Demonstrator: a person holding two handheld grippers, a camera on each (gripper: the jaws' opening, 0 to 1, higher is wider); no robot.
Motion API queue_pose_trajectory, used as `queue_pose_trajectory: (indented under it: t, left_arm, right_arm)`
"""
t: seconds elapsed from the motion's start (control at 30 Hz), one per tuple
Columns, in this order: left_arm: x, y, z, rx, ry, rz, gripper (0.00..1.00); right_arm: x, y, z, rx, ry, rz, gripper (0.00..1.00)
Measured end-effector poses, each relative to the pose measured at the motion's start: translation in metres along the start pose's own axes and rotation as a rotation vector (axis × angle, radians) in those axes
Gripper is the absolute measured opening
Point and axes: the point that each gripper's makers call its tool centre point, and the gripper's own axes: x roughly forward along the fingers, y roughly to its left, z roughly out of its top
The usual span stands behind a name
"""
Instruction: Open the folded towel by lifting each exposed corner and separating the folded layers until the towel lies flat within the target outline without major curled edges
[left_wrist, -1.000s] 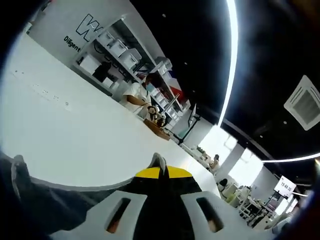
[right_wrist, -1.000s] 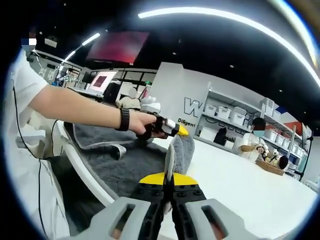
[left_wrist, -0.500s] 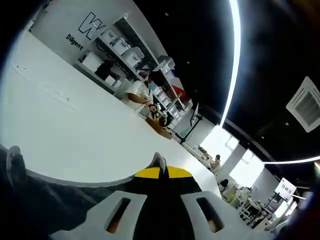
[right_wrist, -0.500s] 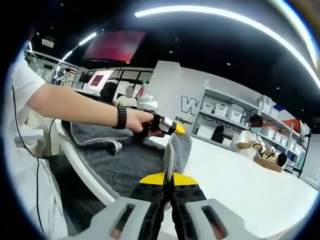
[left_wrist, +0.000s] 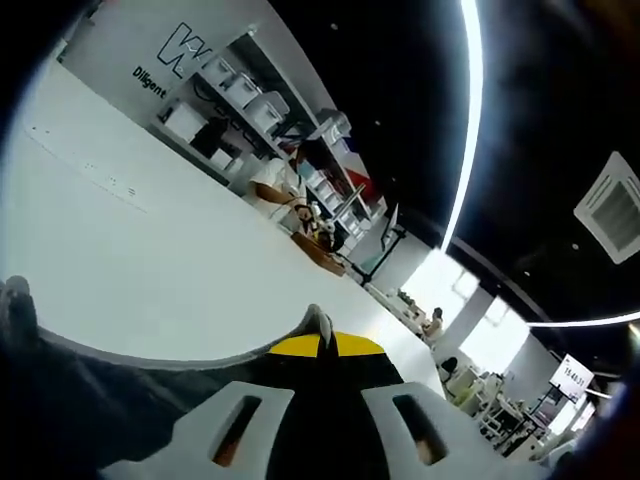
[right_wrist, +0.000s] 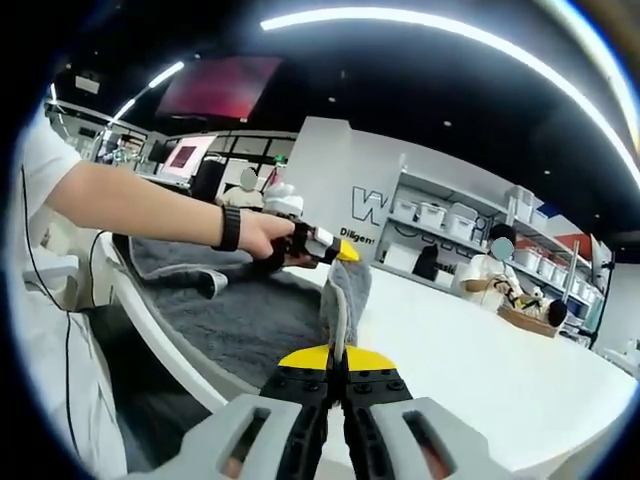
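Little changed since a second ago: towel (right_wrist: 262, 322) still spread grey over table (right_wrist: 480, 370), one corner pinched upright in right gripper (right_wrist: 338, 352), another clamped in left gripper (right_wrist: 335, 250) just beyond, both closed on cloth. Long axis toward the person's side.

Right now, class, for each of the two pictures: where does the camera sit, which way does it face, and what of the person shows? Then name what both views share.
Left gripper view: rides the left gripper, facing across the white table toward the shelves; jaws closed on the grey towel.
Right gripper view: rides the right gripper, pinching a raised towel fold; the person's forearm and the left gripper show.
Shared: towel, table, shelves.
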Motion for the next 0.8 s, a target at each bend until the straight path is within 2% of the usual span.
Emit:
queue_pose_trajectory:
  t: [0.43,0.63,0.8]
  left_arm:
    - [0.011,0.013,-0.010,-0.024,0.040,0.017,0.00]
    - [0.020,0.023,-0.006,-0.030,0.052,0.024,0.00]
    - [0.022,0.024,-0.011,-0.027,0.062,0.029,0.00]
  right_arm:
    - [-0.002,-0.002,-0.017,0.022,0.031,-0.004,0.00]
    - [-0.003,-0.003,-0.023,0.036,0.045,-0.007,0.00]
    - [-0.004,-0.002,-0.028,0.043,0.057,-0.008,0.00]
